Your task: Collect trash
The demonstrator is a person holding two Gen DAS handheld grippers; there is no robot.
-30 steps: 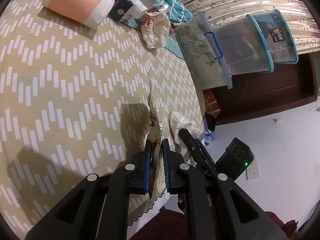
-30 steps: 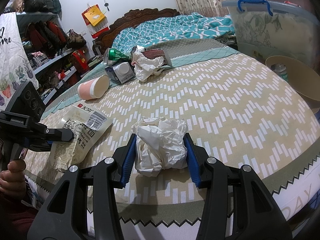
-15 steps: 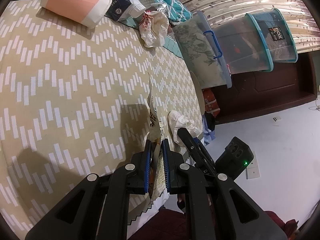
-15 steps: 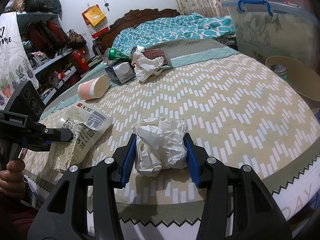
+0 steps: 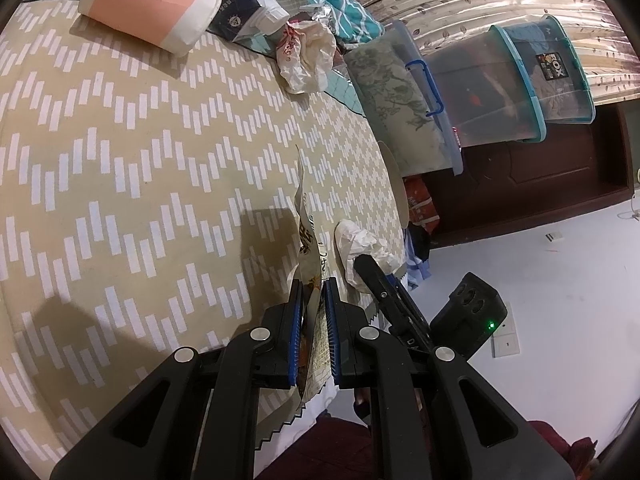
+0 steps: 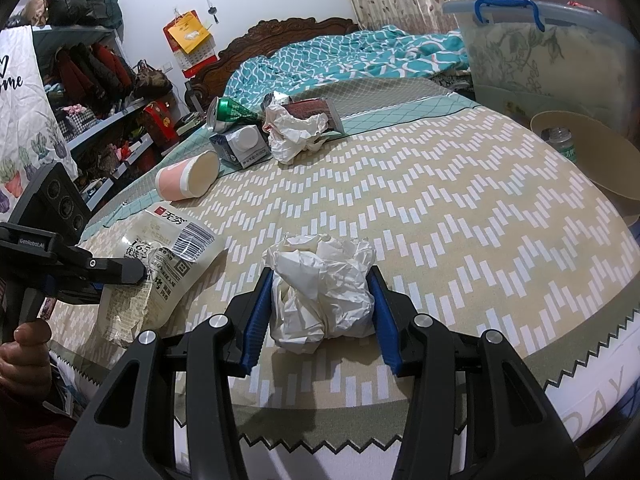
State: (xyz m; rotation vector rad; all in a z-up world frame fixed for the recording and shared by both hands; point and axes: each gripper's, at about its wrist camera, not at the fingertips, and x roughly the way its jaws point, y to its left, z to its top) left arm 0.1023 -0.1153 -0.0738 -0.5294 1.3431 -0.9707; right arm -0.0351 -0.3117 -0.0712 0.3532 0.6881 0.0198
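Note:
My left gripper (image 5: 312, 312) is shut on a flat snack wrapper (image 5: 310, 240) held edge-on over the zigzag bedspread; the same wrapper (image 6: 168, 256) and the left gripper (image 6: 132, 274) show at the left of the right wrist view. My right gripper (image 6: 322, 288) has its blue pads against both sides of a crumpled white paper ball (image 6: 320, 288) resting on the bedspread near the front edge. The ball (image 5: 360, 248) also shows in the left wrist view beside the right gripper's finger (image 5: 370, 272).
Further back lie a pink paper cup (image 6: 188, 180), a carton (image 6: 240, 146), a green can (image 6: 230, 114), and another crumpled paper (image 6: 296, 136). A tan bin (image 6: 588, 152) with a bottle inside stands off the bed's right side. Plastic storage boxes (image 5: 480, 92) stand beyond.
The left wrist view has shifted slightly across the bedspread with the wrapper still held. The right gripper and paper ball have not visibly moved.

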